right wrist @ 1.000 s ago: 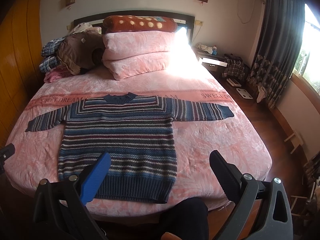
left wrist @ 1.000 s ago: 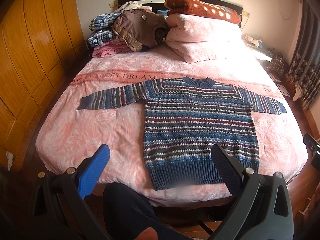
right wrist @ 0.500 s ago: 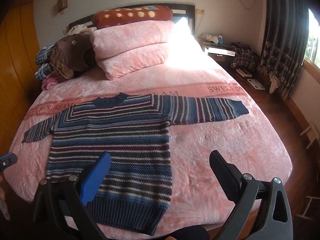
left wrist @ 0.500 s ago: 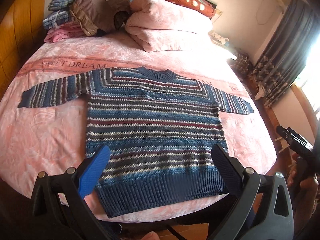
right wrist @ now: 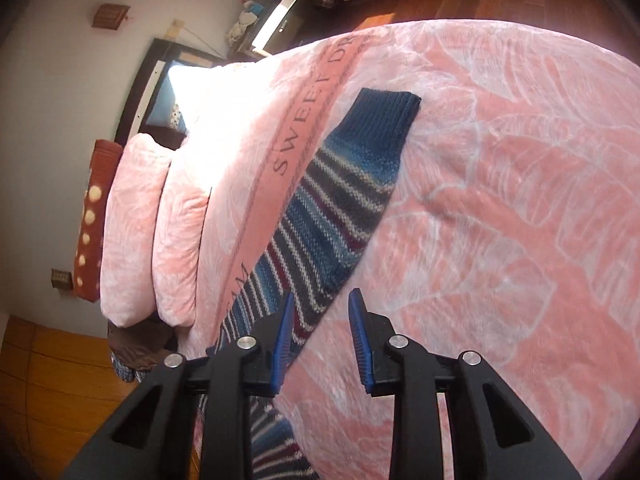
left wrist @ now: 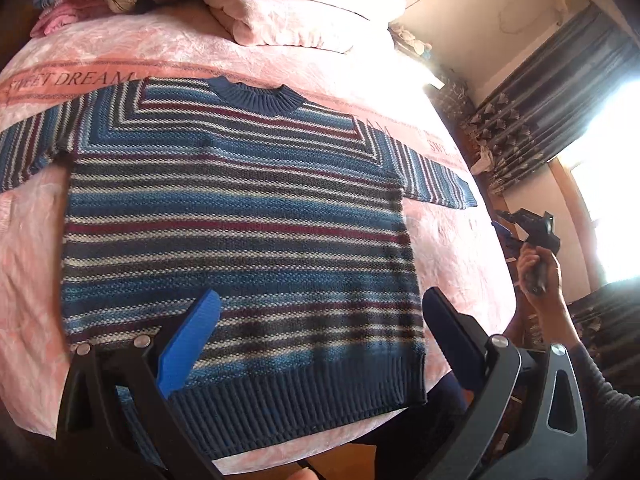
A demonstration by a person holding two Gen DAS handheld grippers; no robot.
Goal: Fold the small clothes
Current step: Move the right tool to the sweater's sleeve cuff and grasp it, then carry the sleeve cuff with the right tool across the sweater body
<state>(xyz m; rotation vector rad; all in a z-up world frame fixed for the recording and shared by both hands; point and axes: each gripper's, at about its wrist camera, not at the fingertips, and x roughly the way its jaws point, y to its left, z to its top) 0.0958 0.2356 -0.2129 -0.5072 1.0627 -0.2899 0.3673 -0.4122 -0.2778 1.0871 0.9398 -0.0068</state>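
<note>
Left gripper [left wrist: 320,320] is hovering low at six o'clock in its own view, jaws spread wide and gripping nothing, the blue pad [left wrist: 188,344] at seven o'clock and the black pad [left wrist: 452,340] at five. Lying right under and between them is the striped sweater [left wrist: 240,216], spread flat and face-up on the pink bedspread [left wrist: 28,248], its dark ribbed hem [left wrist: 304,400] nearest, at six o'clock, close to the bed's near edge. Further up, the body is running toward the ribbed collar [left wrist: 256,96] at twelve o'clock, with one sleeve stretching off to nine and the other to two. Over at three o'clock a hand [left wrist: 540,268] is holding the right gripper [right wrist: 318,332] beyond the bed's side. Switching to the right wrist view: those jaws are parted a moderate way, holding nothing, sitting at six o'clock just above the bedspread. The sweater's right sleeve [right wrist: 332,216] is passing beside and beneath the left blue pad [right wrist: 284,340], running up to its dark cuff [right wrist: 384,116] at twelve. Farthest away, pink pillows [left wrist: 304,12] are piled at the head of the bed, with the curtain [left wrist: 548,92] hanging at two o'clock.
</note>
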